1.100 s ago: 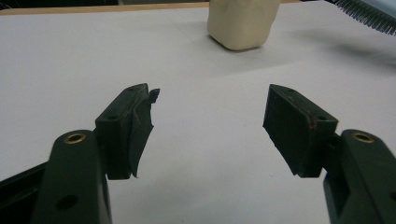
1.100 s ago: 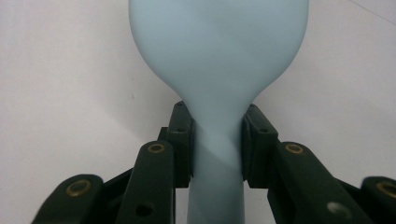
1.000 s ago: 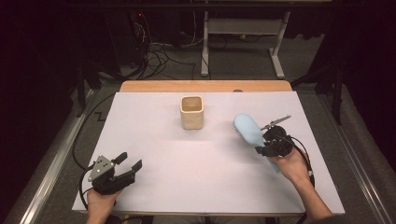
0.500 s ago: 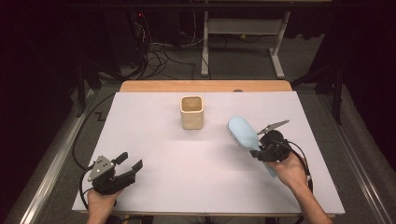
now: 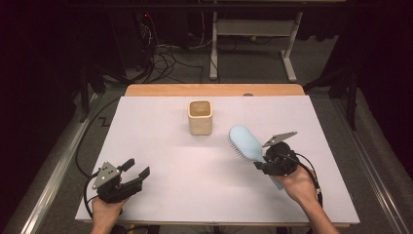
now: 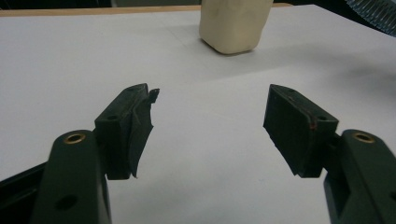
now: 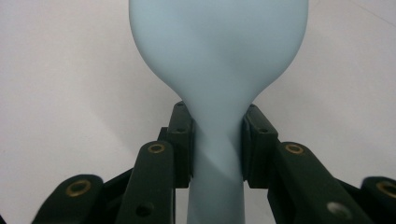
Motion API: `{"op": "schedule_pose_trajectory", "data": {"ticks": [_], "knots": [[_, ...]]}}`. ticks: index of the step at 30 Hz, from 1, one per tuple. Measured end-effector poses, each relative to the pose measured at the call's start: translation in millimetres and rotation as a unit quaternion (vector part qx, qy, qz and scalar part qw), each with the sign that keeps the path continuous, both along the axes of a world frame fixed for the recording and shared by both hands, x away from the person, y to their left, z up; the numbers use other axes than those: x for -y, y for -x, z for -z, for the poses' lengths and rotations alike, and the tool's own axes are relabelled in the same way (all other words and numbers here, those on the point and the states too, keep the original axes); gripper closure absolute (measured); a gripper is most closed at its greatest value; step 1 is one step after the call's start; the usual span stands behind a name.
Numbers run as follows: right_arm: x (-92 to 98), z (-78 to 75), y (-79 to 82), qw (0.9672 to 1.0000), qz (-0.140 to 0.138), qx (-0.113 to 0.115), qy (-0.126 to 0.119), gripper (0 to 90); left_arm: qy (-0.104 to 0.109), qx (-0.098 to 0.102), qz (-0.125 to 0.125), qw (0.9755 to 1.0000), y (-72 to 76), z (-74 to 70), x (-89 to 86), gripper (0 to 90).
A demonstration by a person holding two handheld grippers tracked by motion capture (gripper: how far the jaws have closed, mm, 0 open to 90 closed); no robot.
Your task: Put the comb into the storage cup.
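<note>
Tongs first: right gripper (image 7: pixel 217 140) clamped on the neck of the pale blue hairbrush (image 5: pixel 246 144), carrying it above the white table (image 5: pixel 160 131), just right of the beige cup (image 5: pixel 200 117). Left gripper (image 6: pixel 210 128) gapes wide, empty, resting at the near left corner. Looks like the carry step; next comes tipping the brush upright over the cup's mouth. Smooth oval back, bristles facing left.

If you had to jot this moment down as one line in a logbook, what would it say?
right tool: shut on hairbrush handle, brush lifted beside cup | left tool: open, nothing between jaws, low over table
</note>
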State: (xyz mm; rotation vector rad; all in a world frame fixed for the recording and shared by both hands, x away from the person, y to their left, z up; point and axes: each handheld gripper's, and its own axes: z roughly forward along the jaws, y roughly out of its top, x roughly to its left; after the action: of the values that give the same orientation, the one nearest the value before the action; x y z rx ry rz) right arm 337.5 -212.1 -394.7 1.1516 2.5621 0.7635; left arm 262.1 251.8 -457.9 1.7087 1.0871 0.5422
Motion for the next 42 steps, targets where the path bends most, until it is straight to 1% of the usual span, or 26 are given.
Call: {"op": "schedule_pose_trajectory", "data": {"ticks": [3,9,11,13,17,20,23,28,30,33,39,42], "knots": [[-4.2,0.1,3.5,0.9999,-0.012,0.005,-0.001,70.5,-0.001,0.000,0.003,1.0000,-0.6,-0.7,1.9,32.7],[-8.9,-0.7,9.7,0.9997,-0.022,0.010,-0.009,70.5,-0.001,0.000,0.013,0.9999,-0.7,-3.0,9.2,32.7],[-9.7,-0.8,11.4,0.9994,-0.028,0.015,-0.012,70.5,-0.003,0.000,0.019,0.9998,-0.1,-3.7,12.4,32.3],[-10.3,-0.7,13.0,0.9993,-0.028,0.016,-0.018,70.5,-0.007,0.001,0.026,0.9996,0.6,-4.3,16.3,32.2],[-11.6,1.5,15.9,0.9990,-0.033,0.019,-0.022,70.5,-0.007,0.003,0.039,0.9992,1.0,-6.7,24.7,31.8],[-12.9,2.9,18.4,0.9989,-0.036,0.018,-0.026,70.5,-0.013,0.010,0.050,0.9986,1.4,-9.6,32.5,31.2],[-13.7,3.6,20.6,0.9985,-0.042,0.021,-0.029,70.5,-0.013,0.012,0.057,0.9982,0.7,-11.3,38.4,31.1],[-16.4,2.9,23.9,0.9981,-0.048,0.022,-0.033,70.5,-0.012,0.014,0.069,0.9975,-0.5,-14.0,47.1,31.0],[-18.3,2.5,25.6,0.9980,-0.049,0.021,-0.034,70.5,-0.012,0.016,0.073,0.9972,-0.6,-15.5,49.2,31.0],[-21.4,2.7,27.0,0.9976,-0.054,0.023,-0.035,70.5,-0.005,0.018,0.077,0.9969,-0.7,-17.2,51.8,30.9],[-26.6,3.4,29.7,0.9971,-0.061,0.022,-0.040,70.5,-0.003,0.020,0.085,0.9962,-0.9,-19.0,57.6,29.7],[-29.2,4.3,31.3,0.9967,-0.067,0.022,-0.039,70.5,-0.002,0.020,0.090,0.9957,-1.0,-19.9,60.8,29.5]]}}
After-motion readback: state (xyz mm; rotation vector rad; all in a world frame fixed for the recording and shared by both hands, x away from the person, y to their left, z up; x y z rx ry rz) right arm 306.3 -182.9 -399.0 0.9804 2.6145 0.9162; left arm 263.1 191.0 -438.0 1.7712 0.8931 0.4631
